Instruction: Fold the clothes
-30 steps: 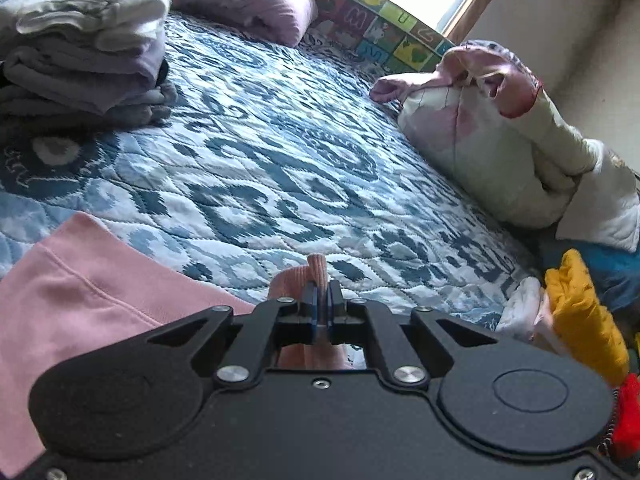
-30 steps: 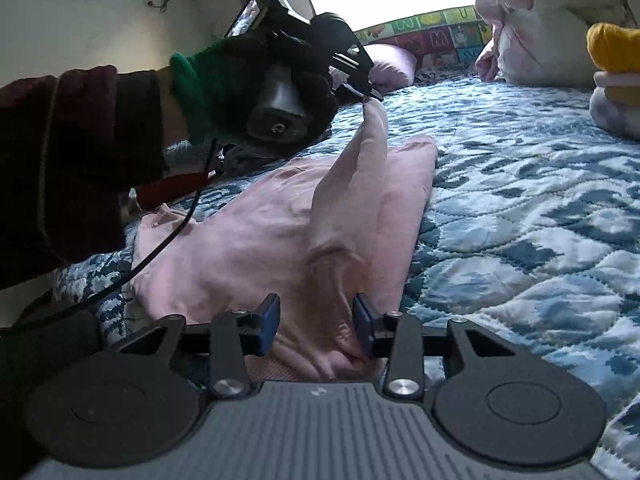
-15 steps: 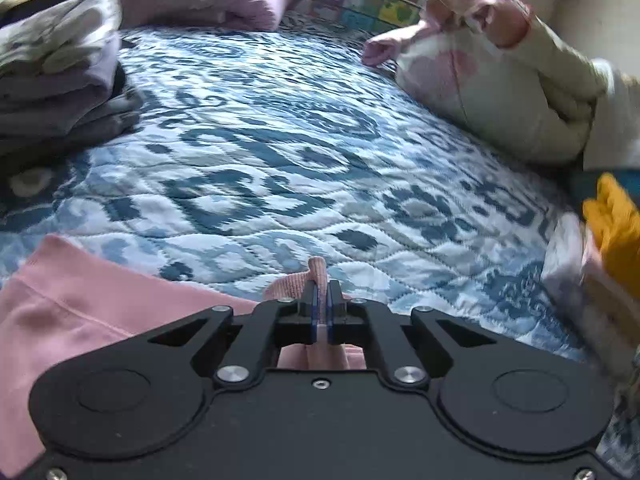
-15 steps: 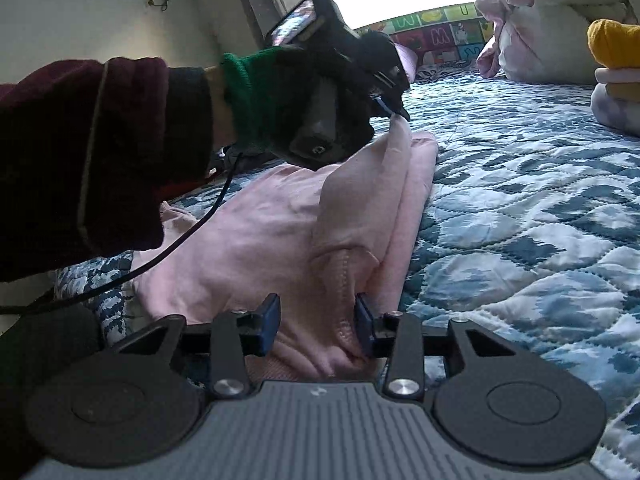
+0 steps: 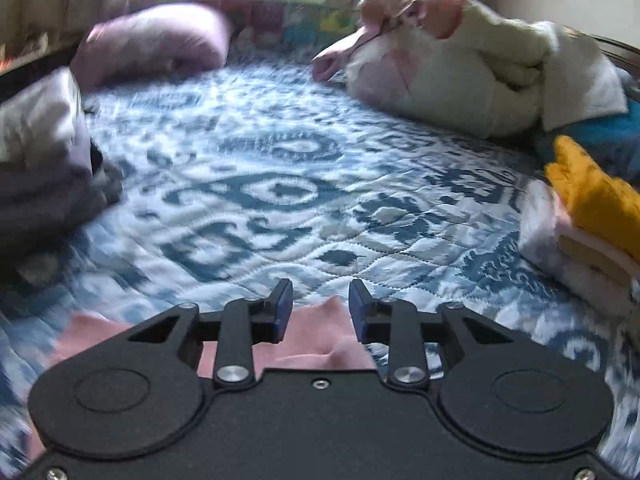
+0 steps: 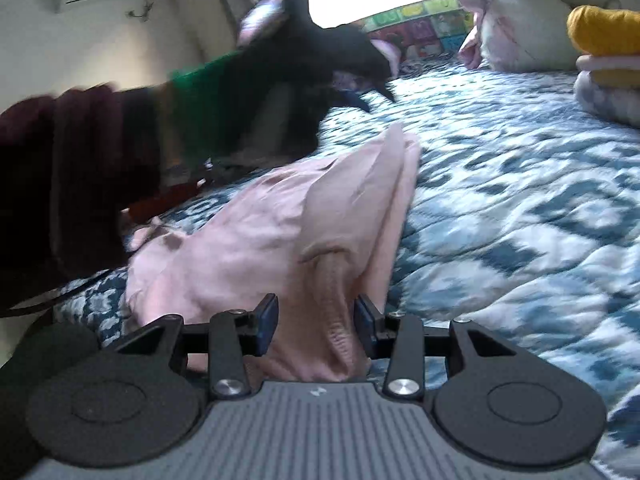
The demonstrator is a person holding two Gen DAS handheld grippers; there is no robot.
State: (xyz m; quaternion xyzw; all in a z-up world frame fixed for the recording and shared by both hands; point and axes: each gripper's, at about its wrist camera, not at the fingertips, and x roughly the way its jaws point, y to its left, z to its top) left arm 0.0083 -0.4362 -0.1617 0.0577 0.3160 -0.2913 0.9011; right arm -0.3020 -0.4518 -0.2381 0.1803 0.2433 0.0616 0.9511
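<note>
Lying on the blue patterned quilt [image 6: 520,200], the pink garment [image 6: 280,232] bunches untouched between the parted right gripper [image 6: 316,322], its far tip below the just-opened, empty left gripper [image 5: 320,304].

So in the left wrist view the bed [image 5: 304,184] fills the middle. Pillow [image 5: 156,40] sits at 11 o'clock by the headboard, a folded stack of clothes [image 5: 40,160] at 9, a bundled-up duvet [image 5: 460,72] at 1, and another clothes pile [image 5: 584,224] at 3. The sweatshirt [image 5: 316,336] lies at 6, right under the left claw [image 5: 320,308], nothing touching the pads. From the right wrist view, the sweatshirt [image 6: 280,240] runs from 6 toward centre, with its cuff between the right claw [image 6: 316,324] pads, and the left claw [image 6: 372,96] hangs above its far end at 12.
</note>
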